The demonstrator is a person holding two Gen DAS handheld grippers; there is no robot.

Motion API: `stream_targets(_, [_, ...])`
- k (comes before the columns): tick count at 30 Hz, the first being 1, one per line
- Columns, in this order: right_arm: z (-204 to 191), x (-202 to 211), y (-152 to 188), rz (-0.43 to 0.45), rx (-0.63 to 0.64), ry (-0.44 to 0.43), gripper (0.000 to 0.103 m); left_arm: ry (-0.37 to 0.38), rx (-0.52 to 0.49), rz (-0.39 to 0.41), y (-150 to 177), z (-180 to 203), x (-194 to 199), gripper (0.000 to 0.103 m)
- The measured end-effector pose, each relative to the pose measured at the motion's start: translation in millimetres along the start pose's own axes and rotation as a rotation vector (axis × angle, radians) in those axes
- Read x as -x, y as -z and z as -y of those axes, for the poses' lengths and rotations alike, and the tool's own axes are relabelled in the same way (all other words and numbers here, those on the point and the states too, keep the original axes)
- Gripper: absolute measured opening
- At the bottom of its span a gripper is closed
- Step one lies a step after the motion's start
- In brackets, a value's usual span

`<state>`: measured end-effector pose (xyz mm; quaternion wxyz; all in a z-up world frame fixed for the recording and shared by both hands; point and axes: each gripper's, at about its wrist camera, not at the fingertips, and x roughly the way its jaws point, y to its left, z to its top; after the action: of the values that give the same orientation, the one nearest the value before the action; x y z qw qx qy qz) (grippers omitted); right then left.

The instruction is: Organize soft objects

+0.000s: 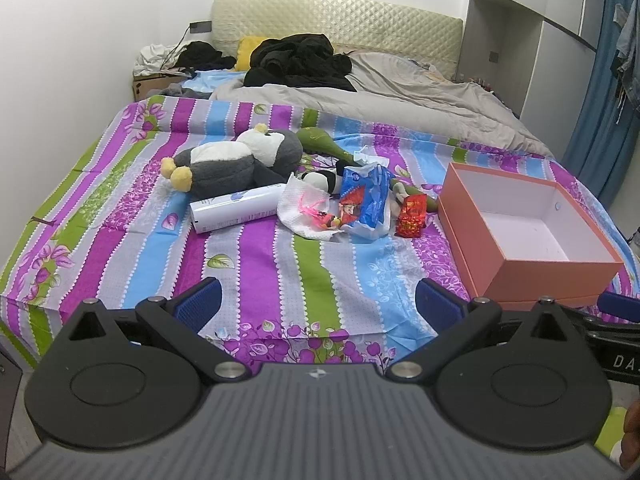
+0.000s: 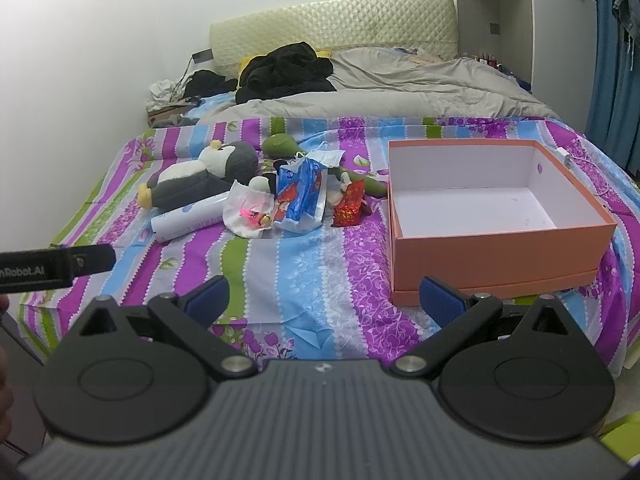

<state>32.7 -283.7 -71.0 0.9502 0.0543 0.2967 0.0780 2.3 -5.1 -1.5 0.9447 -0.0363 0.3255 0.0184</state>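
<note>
Start of sorting — left gripper (image 1: 318, 304) and right gripper (image 2: 324, 300) spread wide, empty; next: reach grey-and-white plush penguin (image 1: 236, 158), carry to open orange cardboard box (image 2: 500, 250).

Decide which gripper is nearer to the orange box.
Right. The right gripper hovers just short of the orange box, its right finger overlapping the box's near corner; the left gripper is further left, facing the toys.

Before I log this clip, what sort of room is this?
Most likely a home bedroom: a bed with a padded headboard, a rumpled grey duvet, and clothes hanging by a blue curtain.
</note>
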Motion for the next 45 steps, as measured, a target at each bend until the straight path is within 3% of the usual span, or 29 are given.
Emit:
stream_targets(16, [2.0, -3.6, 3.8, -0.011, 0.001, -0.004, 0.103, 0.005, -0.002, 0.001, -0.4, 0.1, -1.8, 0.103])
stream_targets(23, [3.7, -5.5, 6.2, -0.007, -0.002, 0.007, 0.103, 0.041, -0.013, -0.001, 4.3, -5.1, -0.1, 0.103])
stream_targets(45, [4.1, -23.1, 11.7, -0.030, -0.015, 0.001, 0.103, 0.046, 0.007, -0.059, 11.3, -9.5, -36.8, 0.103])
